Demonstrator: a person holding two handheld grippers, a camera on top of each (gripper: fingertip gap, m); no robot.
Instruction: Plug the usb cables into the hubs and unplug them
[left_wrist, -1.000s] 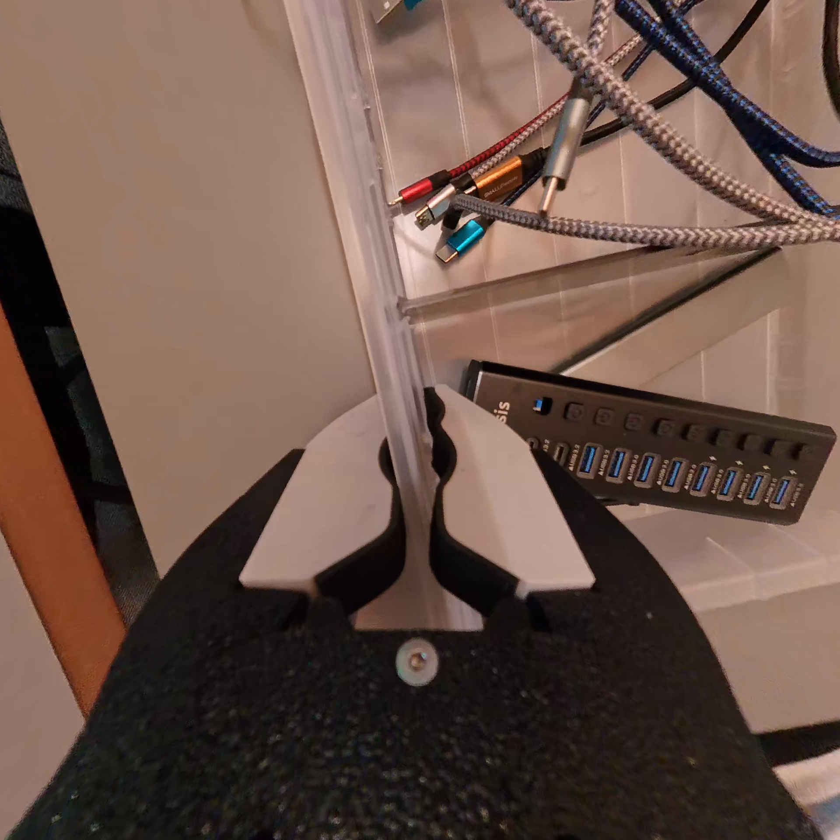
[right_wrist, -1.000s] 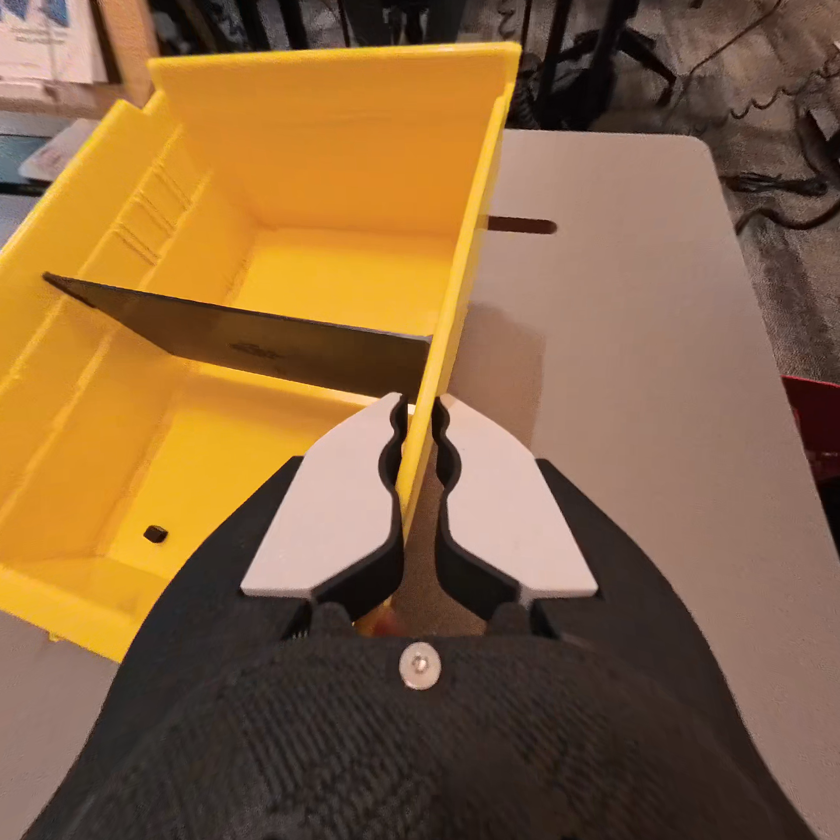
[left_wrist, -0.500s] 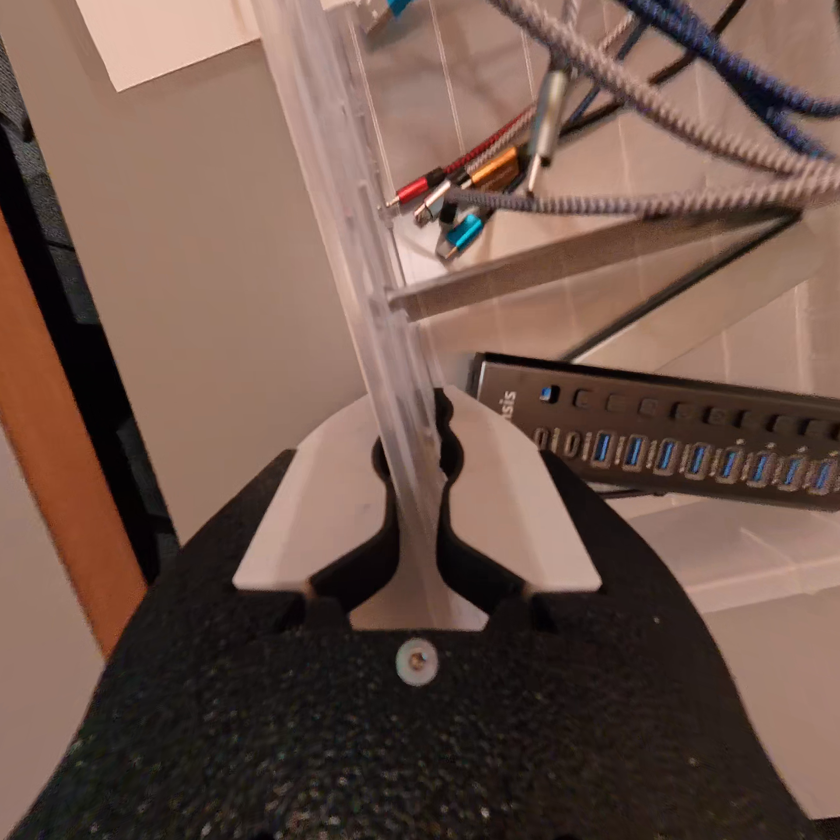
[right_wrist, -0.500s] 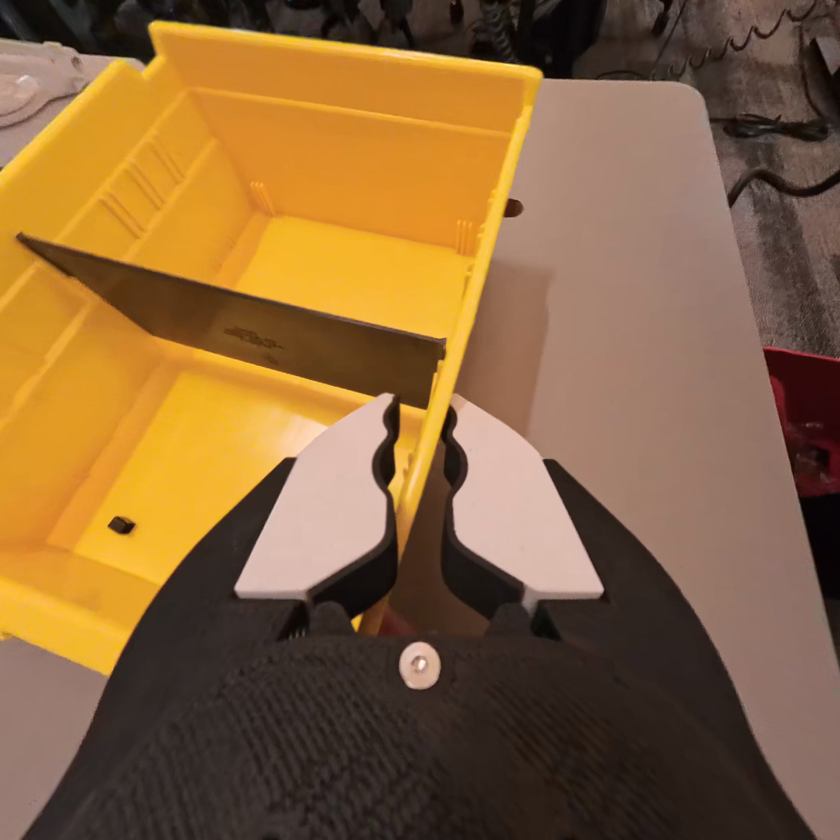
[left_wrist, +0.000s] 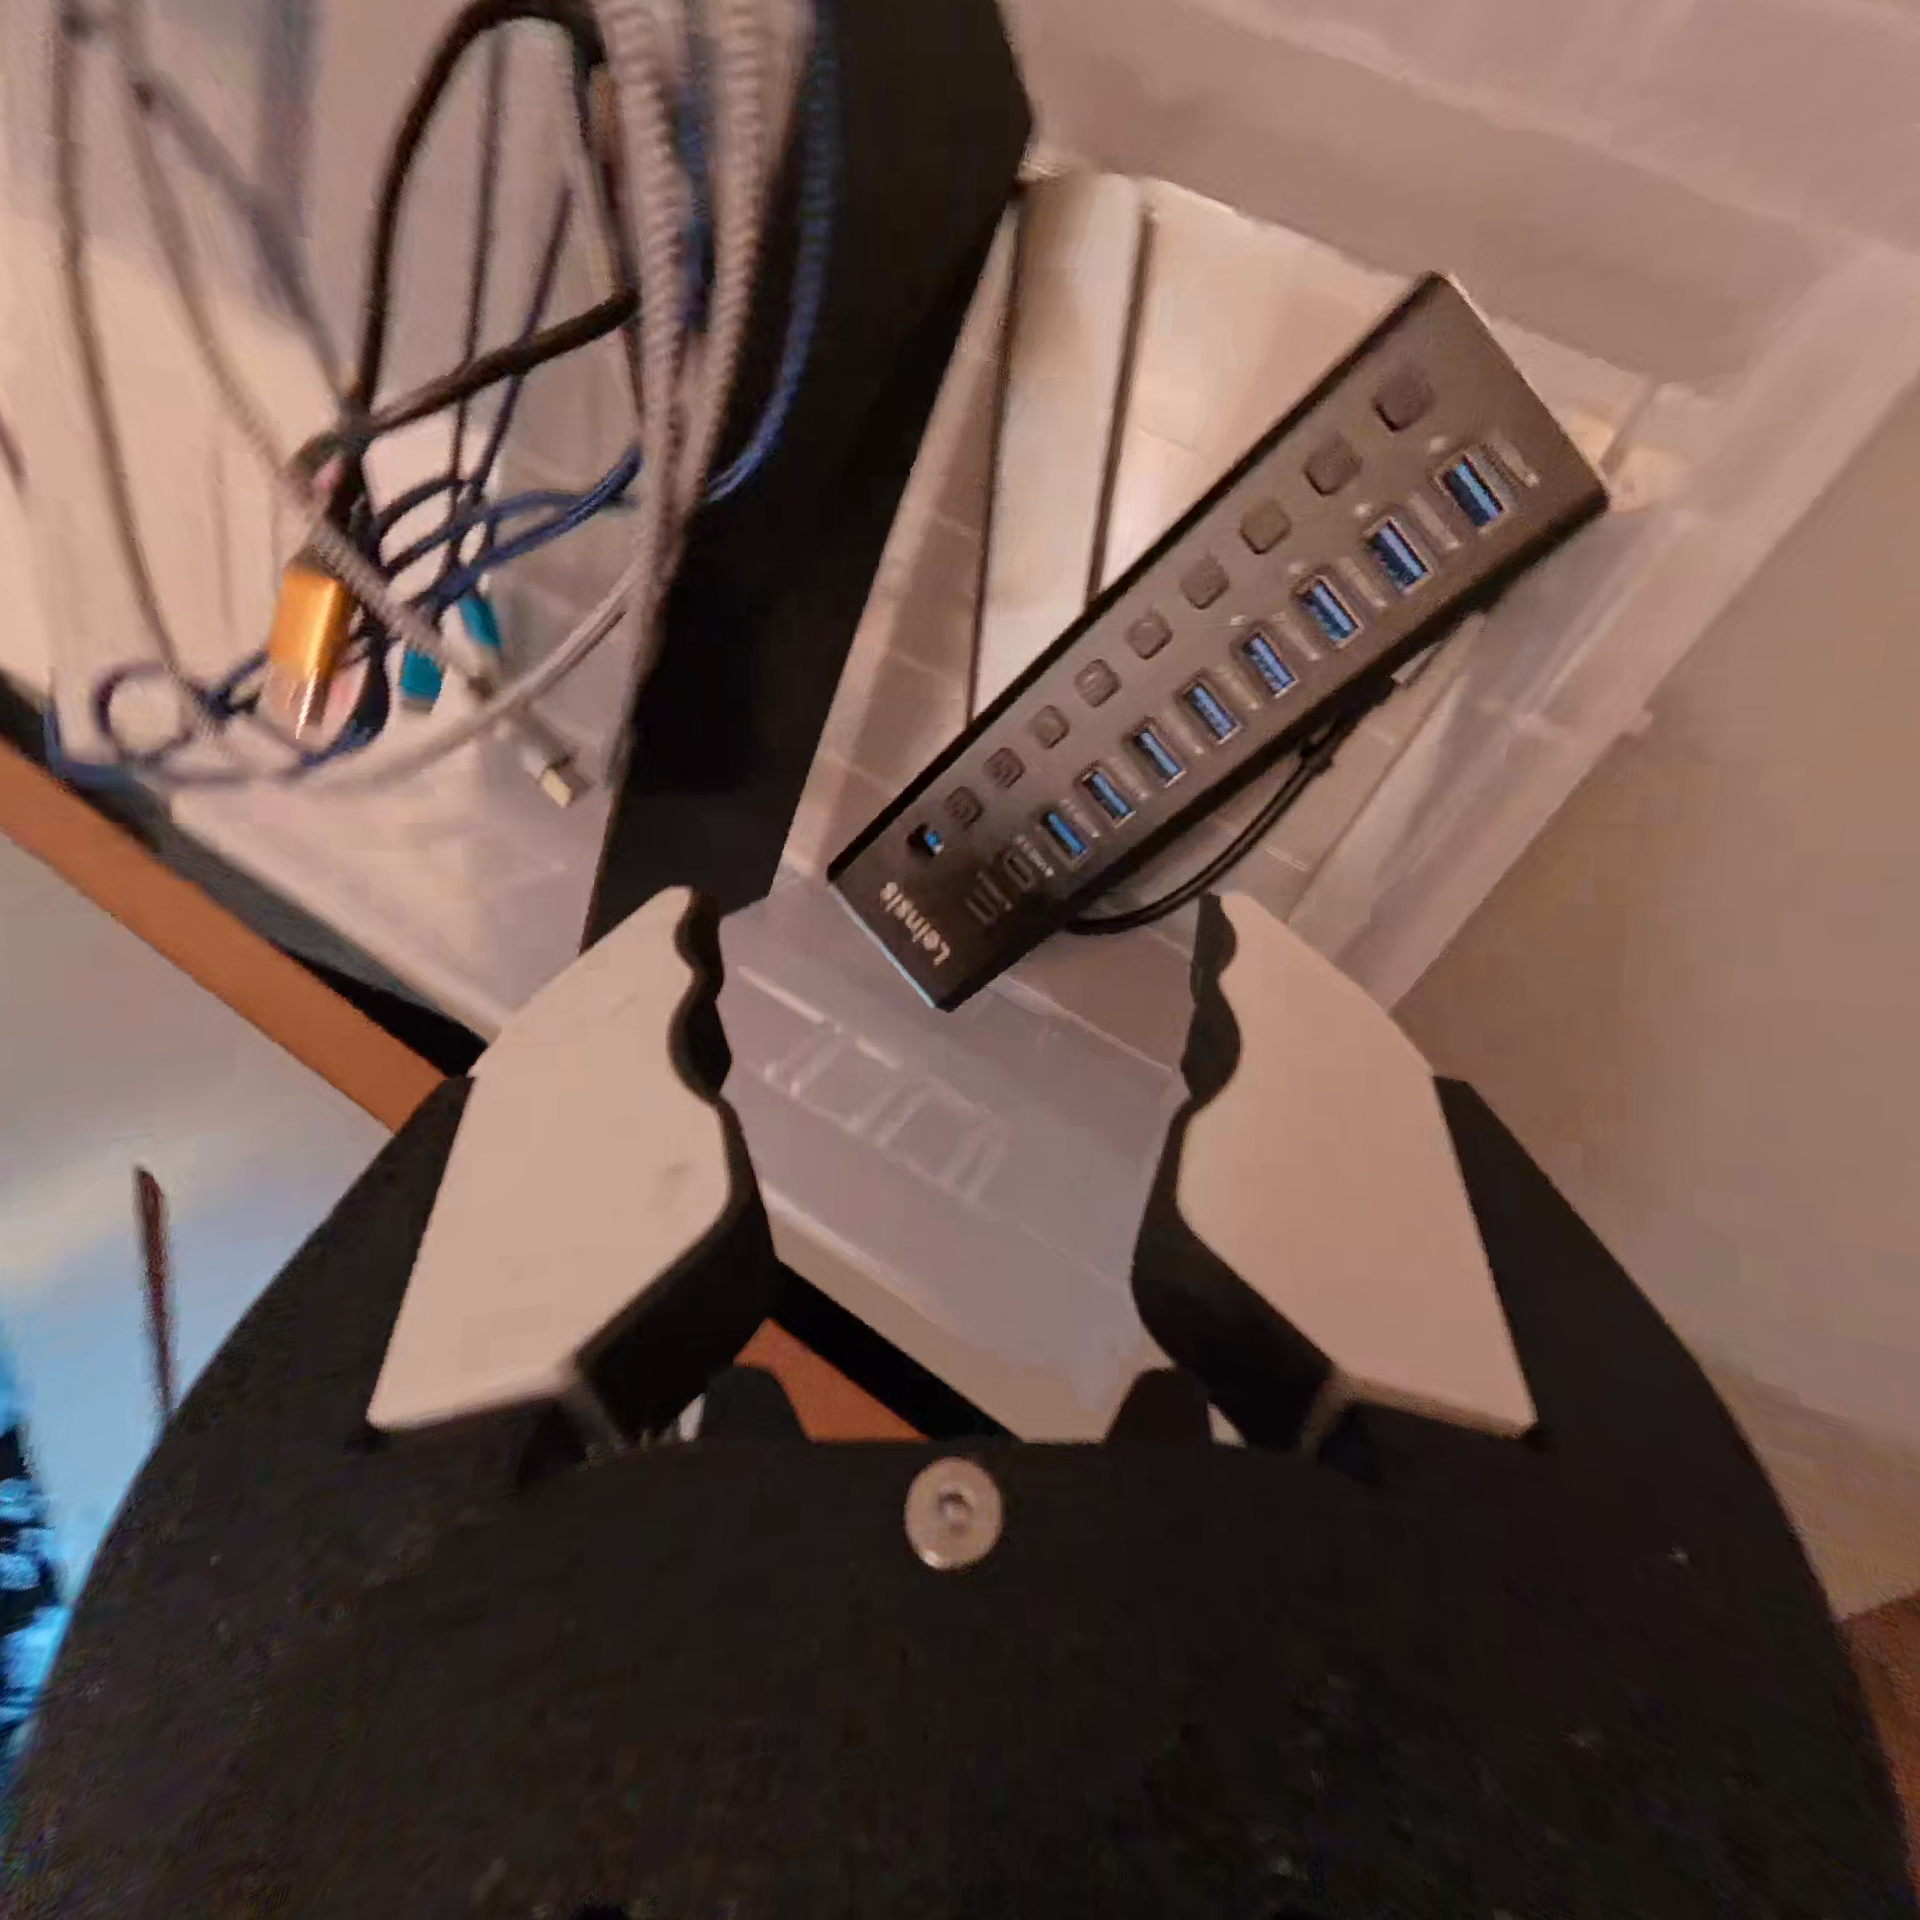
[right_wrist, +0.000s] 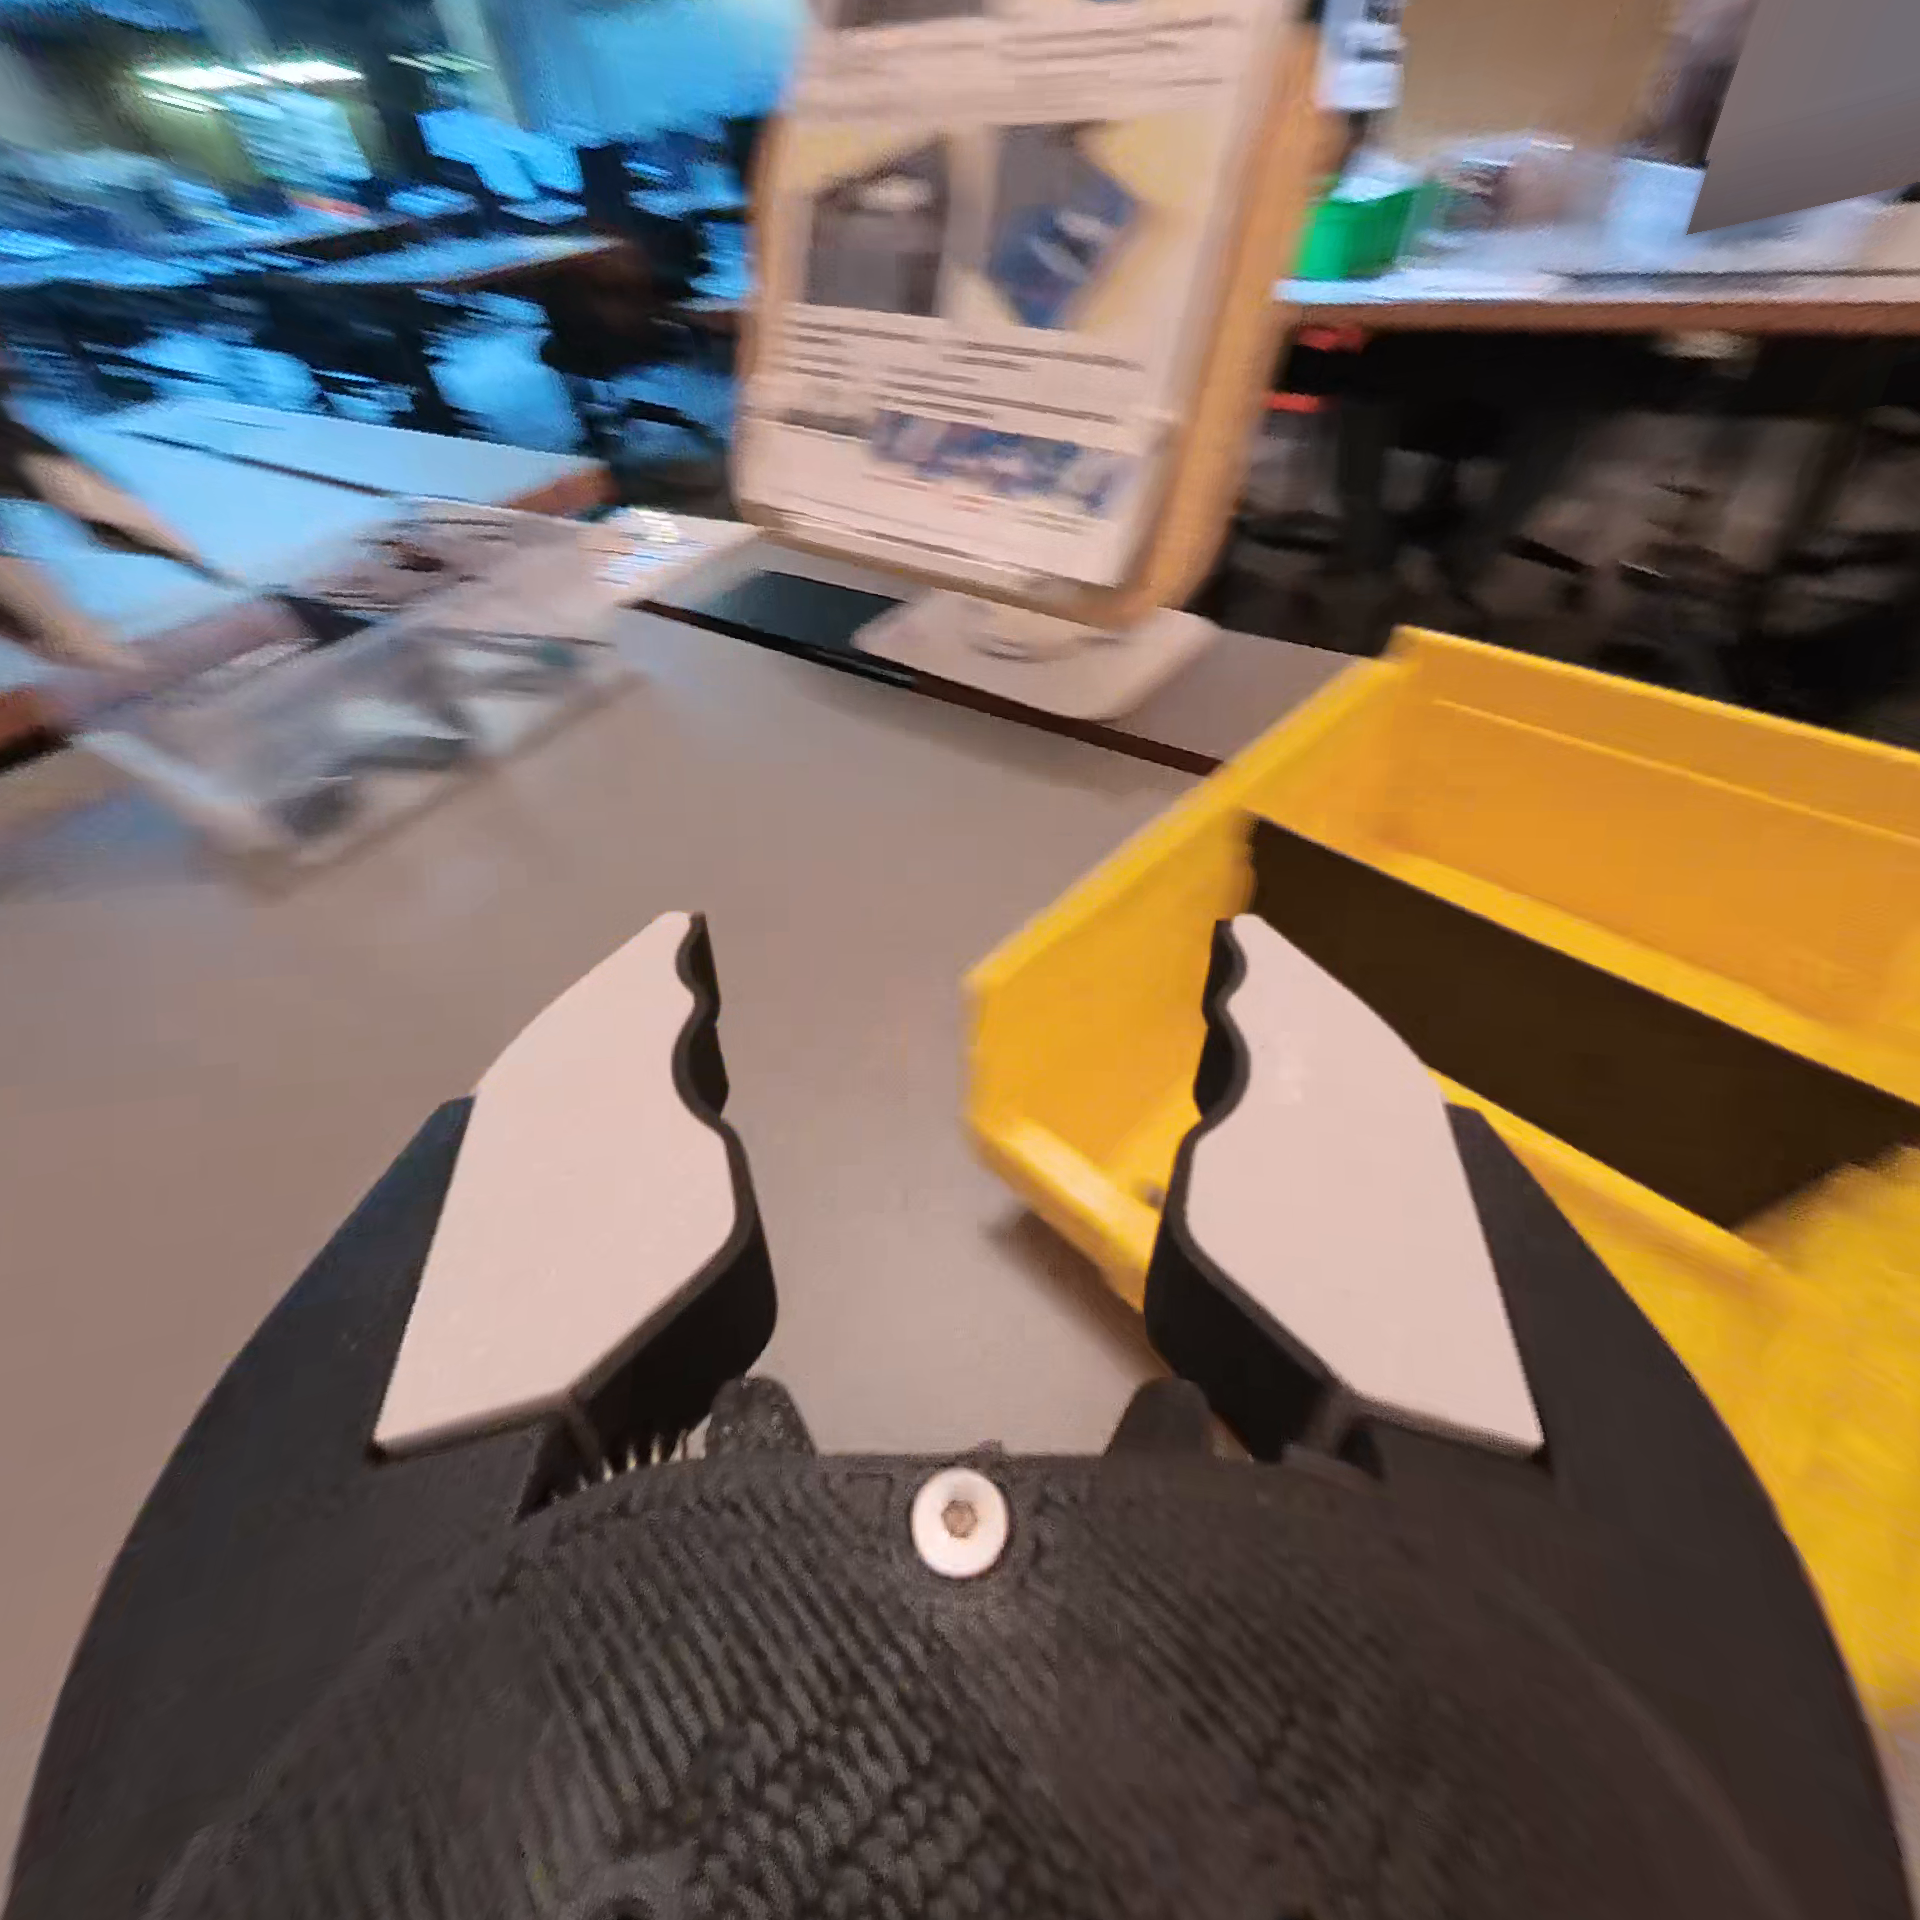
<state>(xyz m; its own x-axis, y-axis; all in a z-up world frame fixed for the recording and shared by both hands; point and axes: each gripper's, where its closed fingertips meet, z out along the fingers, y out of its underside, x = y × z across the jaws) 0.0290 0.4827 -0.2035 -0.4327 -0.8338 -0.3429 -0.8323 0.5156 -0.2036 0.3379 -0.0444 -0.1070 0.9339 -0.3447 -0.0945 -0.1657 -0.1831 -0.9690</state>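
In the left wrist view a black USB hub (left_wrist: 1226, 655) with a row of blue ports lies tilted in a clear plastic bin (left_wrist: 935, 1122). A tangle of braided USB cables (left_wrist: 416, 582) with orange and teal plugs lies in the bin's other compartment, behind a black divider (left_wrist: 821, 416). My left gripper (left_wrist: 956, 966) is open and empty, just in front of the bin's near wall, below the hub's near end. My right gripper (right_wrist: 961, 987) is open and empty above the grey table (right_wrist: 416, 1039), with the yellow bin (right_wrist: 1091, 997) behind its right finger.
The yellow bin holds a black divider (right_wrist: 1558, 987). The clear bin (right_wrist: 332, 707) shows blurred at the left of the right wrist view. A standing board with papers (right_wrist: 987, 312) is at the table's far edge. The table's wooden edge (left_wrist: 208, 914) runs at the left. My right fingertips sit around 60 centimeters from my left ones. The right gripper is farther from the black USB hub (left_wrist: 1226, 655), some 55 centimeters, than the left, some 5 centimeters.
Both grippers let go of the bin walls they were pinching and opened wide. Both have swung away to new views, the left now facing the hub, the right facing across the table.
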